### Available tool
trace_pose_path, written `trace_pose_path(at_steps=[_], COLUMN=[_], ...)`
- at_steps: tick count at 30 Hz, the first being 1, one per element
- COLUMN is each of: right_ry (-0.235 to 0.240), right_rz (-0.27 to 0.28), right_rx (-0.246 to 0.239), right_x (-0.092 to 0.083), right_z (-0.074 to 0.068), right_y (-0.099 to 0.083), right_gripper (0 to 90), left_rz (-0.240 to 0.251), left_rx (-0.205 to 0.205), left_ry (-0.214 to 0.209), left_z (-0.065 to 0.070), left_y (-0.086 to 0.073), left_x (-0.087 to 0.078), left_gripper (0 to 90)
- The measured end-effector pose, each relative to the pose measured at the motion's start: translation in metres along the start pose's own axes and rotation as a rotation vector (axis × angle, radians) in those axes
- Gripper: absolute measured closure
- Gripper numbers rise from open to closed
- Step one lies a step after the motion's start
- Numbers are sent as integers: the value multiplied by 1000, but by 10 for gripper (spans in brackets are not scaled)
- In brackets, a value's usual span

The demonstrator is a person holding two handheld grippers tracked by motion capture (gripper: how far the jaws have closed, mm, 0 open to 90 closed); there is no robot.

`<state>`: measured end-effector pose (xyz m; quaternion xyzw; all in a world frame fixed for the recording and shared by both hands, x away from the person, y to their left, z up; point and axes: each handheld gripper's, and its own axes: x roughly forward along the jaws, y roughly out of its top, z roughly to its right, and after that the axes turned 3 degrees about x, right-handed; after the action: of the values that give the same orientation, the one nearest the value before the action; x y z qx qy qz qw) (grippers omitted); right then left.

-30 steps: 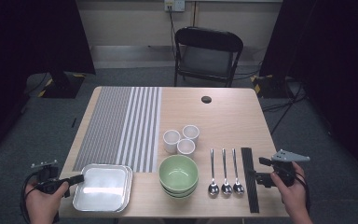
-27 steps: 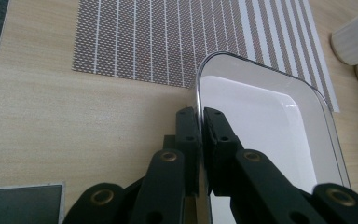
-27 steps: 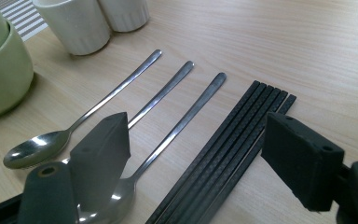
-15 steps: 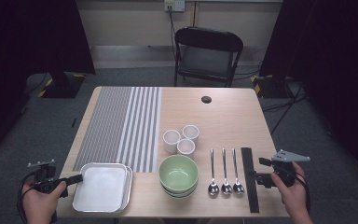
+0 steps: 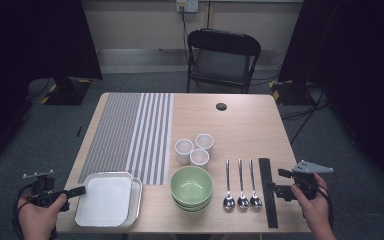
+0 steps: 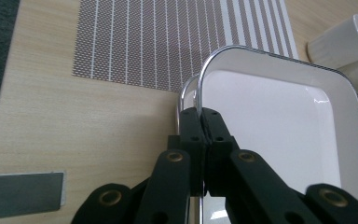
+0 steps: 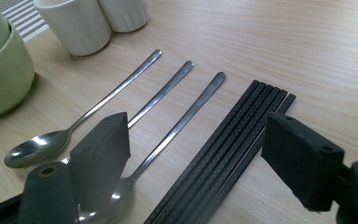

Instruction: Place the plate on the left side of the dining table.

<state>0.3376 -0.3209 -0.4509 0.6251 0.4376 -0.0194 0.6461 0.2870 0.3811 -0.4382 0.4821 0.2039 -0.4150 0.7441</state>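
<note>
Left claw (image 6: 200, 122) is clamped on the rim of the top white square metal-edged tray (image 6: 279, 140), hiding the tray (image 5: 136, 200) underneath; right claw (image 7: 196, 154) is released above the black chopsticks (image 7: 223, 154) at the worktop's (image 5: 240, 125) near right edge.

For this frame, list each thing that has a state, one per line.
Left gripper: shut on the top white square tray's rim.
Top white square tray: gripped, sitting askew on the tray beneath.
Right gripper: open, holding nothing.
Green bowls: stacked, upright.
Three white cups: upright, clustered.
Three metal spoons: lying parallel.
Black chopsticks: lying bundled.
</note>
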Motion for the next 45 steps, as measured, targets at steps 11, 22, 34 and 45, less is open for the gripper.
trace_pose_path(at_steps=[11, 22, 34, 45], right_ry=[3, 2, 6, 3], right_rz=[8, 9, 4, -3], right_rx=[17, 24, 25, 29], right_x=[-1, -1, -1, -2], right_z=[3, 3, 3, 4], right_y=[-1, -2, -3, -4], right_gripper=[224, 224, 224, 226], left_rz=[-4, -2, 19, 15], left_rx=[12, 12, 45, 56], left_ry=[0, 10, 4, 0], left_z=[6, 5, 18, 25], left_y=[5, 10, 29, 42], left_x=[-4, -7, 0, 1], left_gripper=[892, 893, 893, 893])
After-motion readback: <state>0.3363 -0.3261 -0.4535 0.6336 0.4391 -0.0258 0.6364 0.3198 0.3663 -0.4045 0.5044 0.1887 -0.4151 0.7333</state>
